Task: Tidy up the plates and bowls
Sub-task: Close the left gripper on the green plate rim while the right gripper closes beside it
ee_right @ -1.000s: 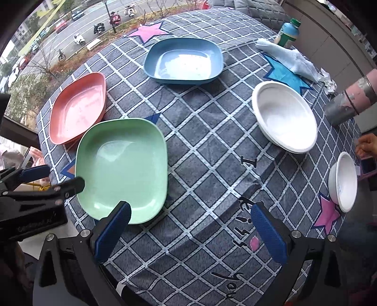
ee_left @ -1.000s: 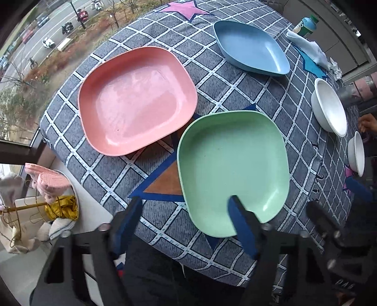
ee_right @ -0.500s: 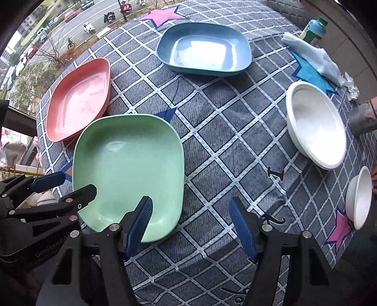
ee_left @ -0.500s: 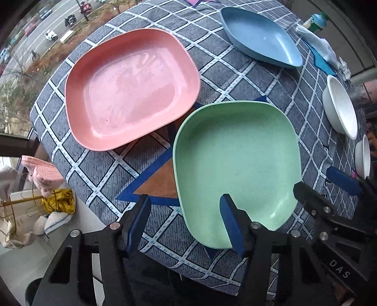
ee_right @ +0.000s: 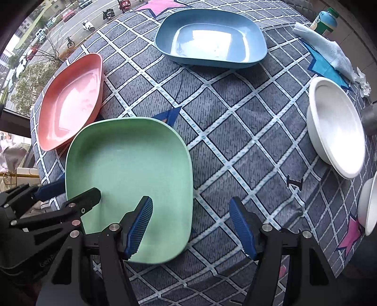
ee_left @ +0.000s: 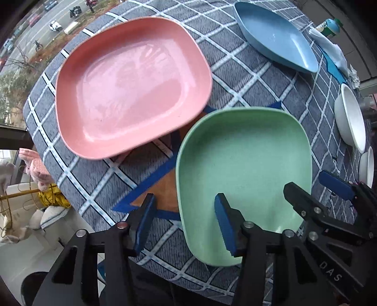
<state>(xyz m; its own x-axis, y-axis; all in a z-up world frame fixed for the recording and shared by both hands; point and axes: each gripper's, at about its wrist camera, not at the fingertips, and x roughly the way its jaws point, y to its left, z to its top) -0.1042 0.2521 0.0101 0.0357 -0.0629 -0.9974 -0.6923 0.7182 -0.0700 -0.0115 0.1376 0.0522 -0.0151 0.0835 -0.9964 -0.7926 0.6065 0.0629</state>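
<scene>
A green plate point(ee_left: 242, 164) point(ee_right: 127, 164) lies near the front edge of the checked tablecloth. My left gripper point(ee_left: 183, 222) points down over its left rim, one finger outside and one inside. Its jaws are closing and the pads are clear of the rim. My right gripper point(ee_right: 192, 226) straddles the plate's right rim the same way, open, with no pad touching. Each gripper also shows in the other view: right gripper point(ee_left: 315, 188), left gripper point(ee_right: 68, 191). A pink plate point(ee_left: 132, 87) point(ee_right: 70, 101) lies to the left, and a blue plate point(ee_left: 275, 37) point(ee_right: 212, 40) at the back.
A large white bowl point(ee_right: 337, 127) point(ee_left: 351, 117) and a smaller white bowl point(ee_right: 367, 204) point(ee_left: 367, 167) sit on the right. A crumpled cloth point(ee_right: 327, 51) and a bottle point(ee_right: 325, 18) are at the back right. The table edge point(ee_left: 70, 207) drops off at the left, by a window.
Both grippers have come down closer to the green plate and their jaws have narrowed. The right gripper has shifted left, so that it now straddles the plate's right rim.
</scene>
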